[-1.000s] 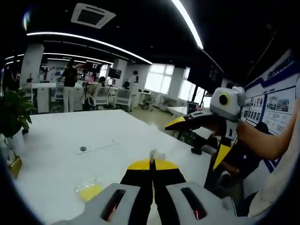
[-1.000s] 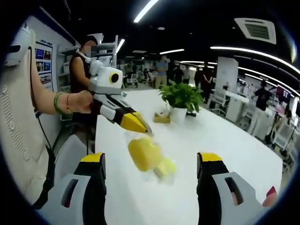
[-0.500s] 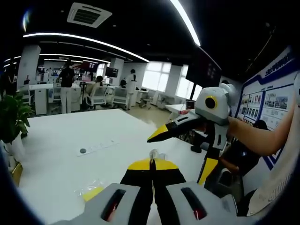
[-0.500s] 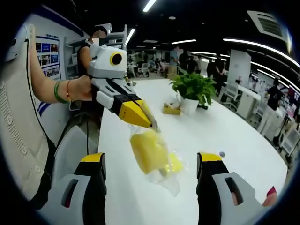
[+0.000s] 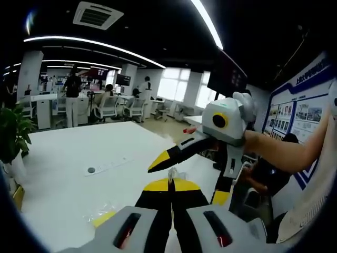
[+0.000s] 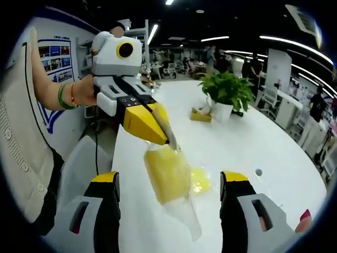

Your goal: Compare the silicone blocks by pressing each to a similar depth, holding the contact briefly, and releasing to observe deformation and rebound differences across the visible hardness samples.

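In the right gripper view, my left gripper reaches in from the upper left, shut on the top of a clear plastic bag. A yellow silicone block hangs inside that bag, above the white table. A second yellow block lies just behind it, low on the table. My right gripper stands open, its jaws wide on either side of the hanging bag and apart from it. In the left gripper view, my left gripper pinches a scrap of clear plastic, and a yellow-tipped finger of the right one crosses just above it.
A potted plant and a small yellow box stand further along the table. A round cable hole sits mid-table. A poster wall and the person's arm lie on one side. Desks and people fill the office beyond.
The left gripper has raised the bag with the yellow block off the table and closer to the right gripper. In the left gripper view, the right gripper has swung in toward my jaws.
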Action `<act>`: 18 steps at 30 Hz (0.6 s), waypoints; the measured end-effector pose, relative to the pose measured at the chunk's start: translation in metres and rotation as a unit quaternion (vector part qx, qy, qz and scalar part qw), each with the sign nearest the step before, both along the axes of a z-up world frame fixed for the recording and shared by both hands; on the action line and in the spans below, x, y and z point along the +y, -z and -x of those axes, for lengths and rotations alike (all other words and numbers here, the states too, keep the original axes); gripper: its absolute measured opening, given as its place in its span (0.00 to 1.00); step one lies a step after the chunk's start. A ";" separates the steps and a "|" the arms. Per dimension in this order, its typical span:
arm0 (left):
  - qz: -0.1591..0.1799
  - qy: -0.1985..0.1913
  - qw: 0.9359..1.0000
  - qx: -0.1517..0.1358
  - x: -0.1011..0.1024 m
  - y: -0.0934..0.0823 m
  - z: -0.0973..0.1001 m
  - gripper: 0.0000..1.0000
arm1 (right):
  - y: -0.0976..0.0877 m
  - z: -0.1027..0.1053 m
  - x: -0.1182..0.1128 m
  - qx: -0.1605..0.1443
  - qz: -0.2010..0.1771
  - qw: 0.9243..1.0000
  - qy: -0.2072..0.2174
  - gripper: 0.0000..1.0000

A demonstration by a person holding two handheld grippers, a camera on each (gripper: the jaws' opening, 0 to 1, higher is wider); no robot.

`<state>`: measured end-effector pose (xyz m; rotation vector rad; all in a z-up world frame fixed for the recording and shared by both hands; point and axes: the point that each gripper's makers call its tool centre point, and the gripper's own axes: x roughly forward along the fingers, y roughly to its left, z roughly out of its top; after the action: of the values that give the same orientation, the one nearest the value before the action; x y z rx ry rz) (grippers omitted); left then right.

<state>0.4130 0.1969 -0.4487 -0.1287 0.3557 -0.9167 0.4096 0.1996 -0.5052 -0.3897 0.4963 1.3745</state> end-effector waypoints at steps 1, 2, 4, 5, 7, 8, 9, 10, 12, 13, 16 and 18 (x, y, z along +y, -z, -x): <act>0.000 0.001 1.000 0.001 0.000 0.001 0.000 0.00 | 0.001 0.000 0.000 0.001 0.001 1.000 -0.001 0.71; 0.000 0.002 1.000 0.001 -0.001 0.001 0.000 0.00 | 0.003 0.000 0.001 0.004 0.004 1.000 -0.004 0.70; -0.001 0.004 1.000 0.002 -0.002 0.002 0.001 0.00 | 0.006 0.001 0.003 0.010 0.005 1.000 -0.008 0.68; -0.002 0.005 1.000 0.002 -0.002 0.002 0.000 0.00 | 0.009 0.001 0.004 0.014 0.007 1.000 -0.011 0.67; -0.002 0.007 1.000 0.004 -0.003 0.002 0.001 0.00 | 0.013 0.002 0.005 0.017 0.010 1.000 -0.015 0.65; -0.002 0.007 1.000 0.004 -0.004 0.003 0.000 0.00 | 0.014 0.002 0.006 0.019 0.012 1.000 -0.017 0.64; -0.002 0.008 1.000 0.005 -0.004 0.003 0.000 0.00 | 0.016 0.003 0.007 0.021 0.013 1.000 -0.018 0.64; -0.002 0.008 1.000 0.004 -0.005 0.003 0.000 0.00 | 0.018 0.003 0.008 0.023 0.015 0.999 -0.019 0.64; -0.003 0.009 1.000 0.005 -0.006 0.003 0.000 0.00 | 0.020 0.003 0.009 0.024 0.017 0.999 -0.021 0.62; -0.003 0.008 1.000 0.006 -0.006 0.004 0.000 0.00 | 0.020 0.004 0.009 0.027 0.016 0.999 -0.023 0.60; -0.001 0.010 1.000 0.007 -0.008 0.003 0.000 0.00 | 0.021 0.005 0.009 0.033 0.018 0.999 -0.028 0.48; -0.001 0.010 1.000 0.007 -0.009 0.003 0.000 0.00 | 0.021 0.006 0.010 0.038 0.016 0.999 -0.033 0.43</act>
<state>0.4129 0.1878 -0.4517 -0.1302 0.3711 -0.9366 0.4032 0.2093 -0.5264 -0.3838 0.5720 1.4503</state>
